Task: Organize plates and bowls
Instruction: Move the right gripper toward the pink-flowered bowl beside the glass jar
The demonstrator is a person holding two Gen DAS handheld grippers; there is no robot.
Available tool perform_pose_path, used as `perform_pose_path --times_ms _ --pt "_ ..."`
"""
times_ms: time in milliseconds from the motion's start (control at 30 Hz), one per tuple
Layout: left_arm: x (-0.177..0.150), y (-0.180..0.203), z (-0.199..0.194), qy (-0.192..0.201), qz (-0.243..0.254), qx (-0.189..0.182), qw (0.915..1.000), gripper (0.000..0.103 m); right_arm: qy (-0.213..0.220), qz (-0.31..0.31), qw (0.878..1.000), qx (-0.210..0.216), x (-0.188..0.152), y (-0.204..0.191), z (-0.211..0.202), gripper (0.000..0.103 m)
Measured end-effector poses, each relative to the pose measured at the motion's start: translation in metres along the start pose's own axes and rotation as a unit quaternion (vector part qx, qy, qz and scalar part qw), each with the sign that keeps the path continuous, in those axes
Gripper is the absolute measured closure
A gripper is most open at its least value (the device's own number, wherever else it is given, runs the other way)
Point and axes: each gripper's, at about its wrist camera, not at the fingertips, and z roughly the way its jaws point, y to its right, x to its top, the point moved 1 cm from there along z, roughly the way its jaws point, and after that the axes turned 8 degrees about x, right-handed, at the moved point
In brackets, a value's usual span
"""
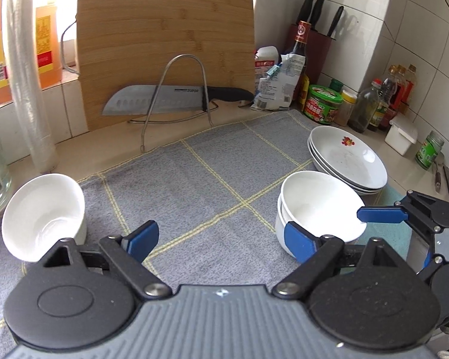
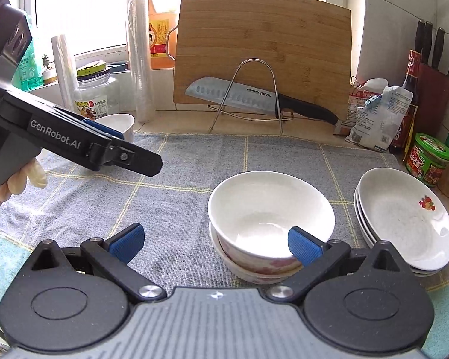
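Both grippers stand open and empty over the grey cloth (image 1: 194,185). Left of the stacked bowls (image 2: 269,218) hangs the left gripper (image 1: 221,239); the right gripper (image 2: 217,240) hangs just in front of them. The plates (image 2: 404,218) lie just right of the bowls. Only the left view shows a tilted single bowl (image 1: 42,215) well left of them; only the right view shows a gloved hand (image 2: 18,179).

bowls (image 2: 271,209): 3 | plates (image 2: 404,218): 3 | cutting board (image 2: 263,48): 1 | knife (image 2: 254,95): 1
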Motion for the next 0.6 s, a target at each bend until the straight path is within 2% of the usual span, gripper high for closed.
perform_pose_path --times_ms 167,333,433,600 --pt "-0.025 -0.023 -0.014 -0.005 -0.052 0.062 0.9967 0.008 0.005 0.007 1.000 0.009 0.004 -0.001 0.003 0.000" --pt "-0.053 -0.047 -0.027 -0.010 -0.049 0.121 0.9914 0.003 -0.004 -0.009 1.000 0.008 0.015 -0.016 0.013 0.000" --pt "-0.060 -0.068 -0.025 -0.016 -0.059 0.131 0.9896 0.003 -0.009 -0.025 1.000 0.003 0.025 -0.035 0.018 0.000" --pt "-0.066 -0.100 -0.018 -0.018 -0.072 0.115 0.9906 0.003 -0.025 -0.031 0.999 -0.019 0.036 -0.063 0.033 0.000"
